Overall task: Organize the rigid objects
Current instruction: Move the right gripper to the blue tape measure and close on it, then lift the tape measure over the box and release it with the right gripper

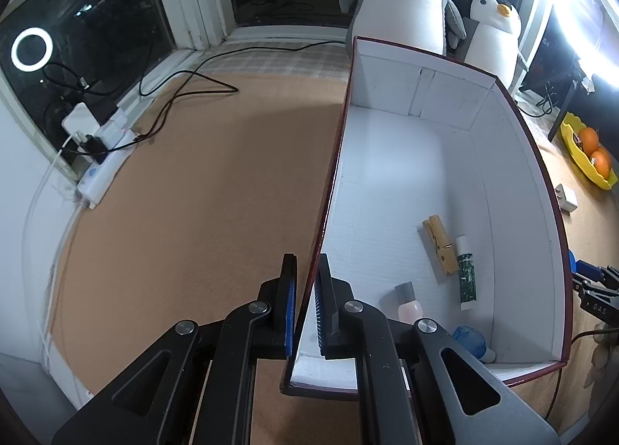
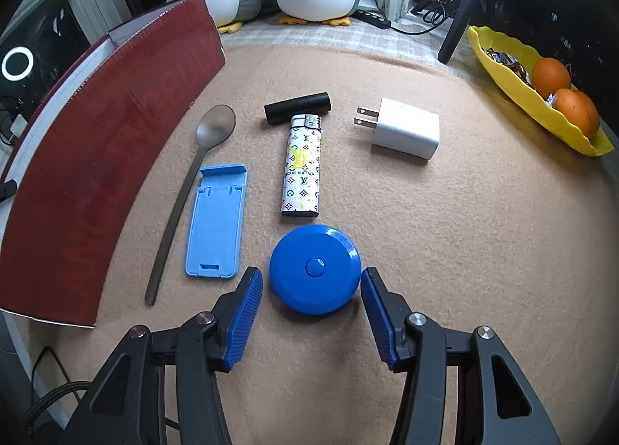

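Red-sided, white inside, the box [image 1: 425, 159] has its near-left wall clamped between the left tongs [image 1: 305, 302]. Inside, right of those tongs, lie a clothespin [image 1: 439, 248], a tube [image 1: 466, 271] and a small bottle [image 1: 408, 304]. The right tongs [image 2: 311, 309] stand released on either side of a blue disc [image 2: 315, 269] on the tabletop [image 2: 464, 232], pads not touching it. Beyond it lie a lighter [image 2: 301, 170], stand [image 2: 216, 220], spoon [image 2: 189, 190] and charger [image 2: 404, 130].
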